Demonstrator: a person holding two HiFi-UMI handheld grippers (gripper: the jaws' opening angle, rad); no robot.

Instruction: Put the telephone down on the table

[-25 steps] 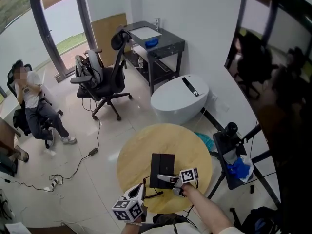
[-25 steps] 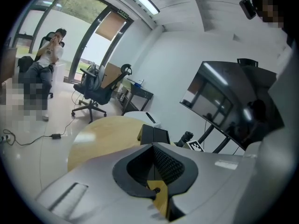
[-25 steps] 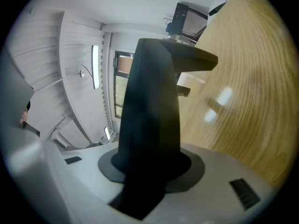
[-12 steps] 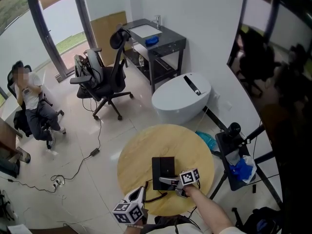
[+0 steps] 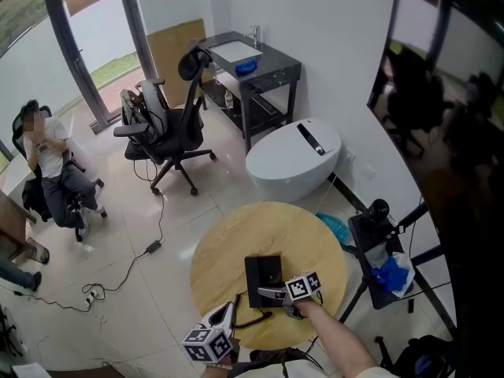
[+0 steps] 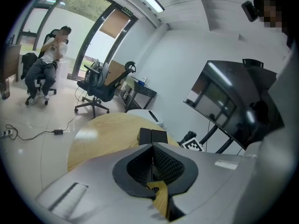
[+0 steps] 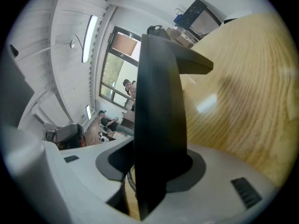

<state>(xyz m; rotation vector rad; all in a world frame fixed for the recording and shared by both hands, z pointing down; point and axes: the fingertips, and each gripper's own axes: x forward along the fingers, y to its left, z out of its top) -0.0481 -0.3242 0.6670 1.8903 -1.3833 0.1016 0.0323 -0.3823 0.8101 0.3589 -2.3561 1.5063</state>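
A black telephone [image 5: 264, 278] lies on the round wooden table [image 5: 236, 235], near its front edge. My right gripper [image 5: 272, 293] reaches it from the right. In the right gripper view the telephone's black body [image 7: 159, 78] fills the space between the jaws. The jaws are opening with the telephone between them, and the pads still lie against it. A black cord [image 5: 253, 319] trails off the telephone toward me. My left gripper [image 5: 229, 312] hovers at the table's near edge, shut on nothing. The left gripper view shows its pads [image 6: 159, 162] meeting, with the telephone [image 6: 153, 136] ahead.
Beyond the table stand a white oval tub [image 5: 290, 157], a black office chair [image 5: 169, 128] and a dark sink stand [image 5: 252, 65]. A tripod with a camera [image 5: 374, 235] is close on the right. A person [image 5: 55, 172] sits at the far left. A cable [image 5: 126, 266] runs over the floor.
The right gripper has come down a little with the telephone onto the table. The left gripper has kept still.
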